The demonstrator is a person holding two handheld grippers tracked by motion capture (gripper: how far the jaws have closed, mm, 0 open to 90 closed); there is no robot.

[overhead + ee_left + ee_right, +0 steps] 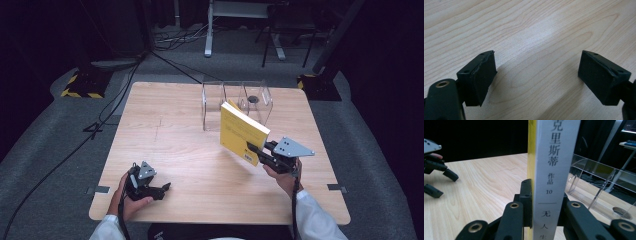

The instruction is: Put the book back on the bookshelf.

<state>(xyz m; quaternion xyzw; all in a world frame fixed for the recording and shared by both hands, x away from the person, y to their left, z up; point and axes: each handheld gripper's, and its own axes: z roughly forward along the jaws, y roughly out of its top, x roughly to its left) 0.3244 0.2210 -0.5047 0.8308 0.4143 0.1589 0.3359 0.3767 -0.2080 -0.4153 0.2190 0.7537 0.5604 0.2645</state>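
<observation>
Right claw (256, 150) is clamped on the yellow book (242, 132), jaws pressing front and back covers at a lower corner by the spine. In the right gripper view the white spine (554, 170) runs straight up between the two jaws, so the book's long axis continues out from the claw, w/ the yellow cover (531, 150) edge on the left of the spine. From the high view the book is held up off the counter (170, 150), tilted, its top end leaning to the far left of the claw.

Key relation: the clear acrylic stand (236, 102) sits just beyond the book, at the far side of the counter, roughly centre-right. The book's top end overlaps the stand in the high view, but I can't tell if they touch; prob. the book is above and in front of it. Right gripper view puts the stand (599, 182) to the right of the spine, w/ a divider panel and a round hole in its base visible. So the next move, as I judge it, is a short push away and slightly right, keeping the spine in line w/ a slot.

Right hand is much nearer the stand. Left claw (161, 190) rests near-left on the counter, well apart from book and stand, jaws spread wide over bare wood, holding nothing.
</observation>
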